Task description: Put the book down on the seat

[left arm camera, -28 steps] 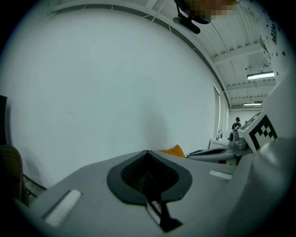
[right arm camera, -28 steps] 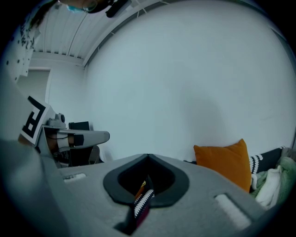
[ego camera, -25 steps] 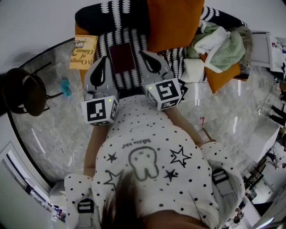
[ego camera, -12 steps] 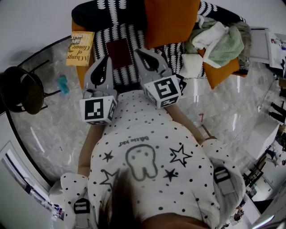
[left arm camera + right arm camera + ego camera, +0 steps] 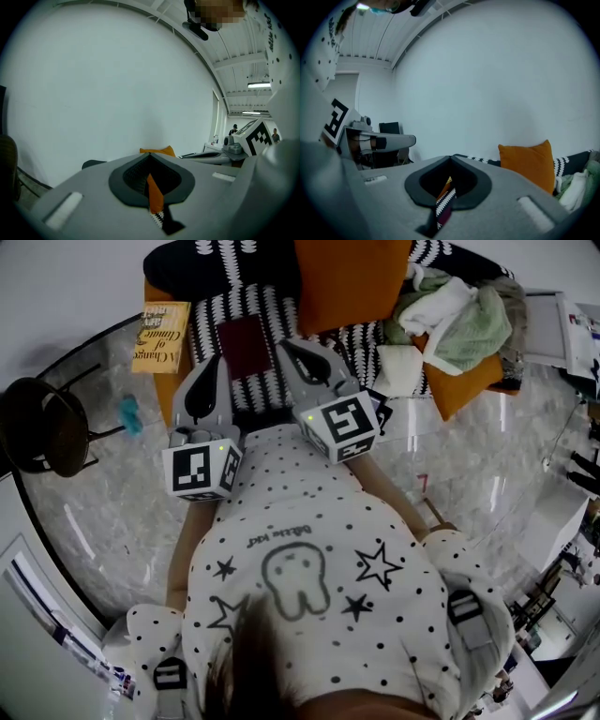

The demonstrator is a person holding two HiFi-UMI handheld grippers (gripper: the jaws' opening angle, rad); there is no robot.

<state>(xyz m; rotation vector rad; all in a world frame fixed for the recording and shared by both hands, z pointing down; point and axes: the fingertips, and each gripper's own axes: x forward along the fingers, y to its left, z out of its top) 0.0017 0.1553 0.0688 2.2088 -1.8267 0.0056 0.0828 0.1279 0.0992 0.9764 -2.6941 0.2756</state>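
A dark maroon book (image 5: 246, 346) lies flat on the black-and-white patterned sofa seat (image 5: 272, 310). A yellow book (image 5: 159, 324) rests on the sofa's orange left arm. My left gripper (image 5: 210, 362) hovers just left of the maroon book, and my right gripper (image 5: 289, 345) hovers just right of it. Both have their jaws together and hold nothing. In the left gripper view the left gripper (image 5: 150, 154) points at a white wall, with a strip of orange showing through its slit. In the right gripper view the right gripper (image 5: 450, 158) shows patterned fabric through its slit.
An orange cushion (image 5: 352, 282) leans on the sofa back, with a heap of towels and clothes (image 5: 455, 315) at the seat's right end. A round black stool (image 5: 42, 427) and a small blue object (image 5: 129, 413) stand on the marble floor at the left.
Both grippers have drawn back a little from the sofa, and the seat and books have slid up the head view. Both grippers stayed shut, and the maroon book stayed on the seat.
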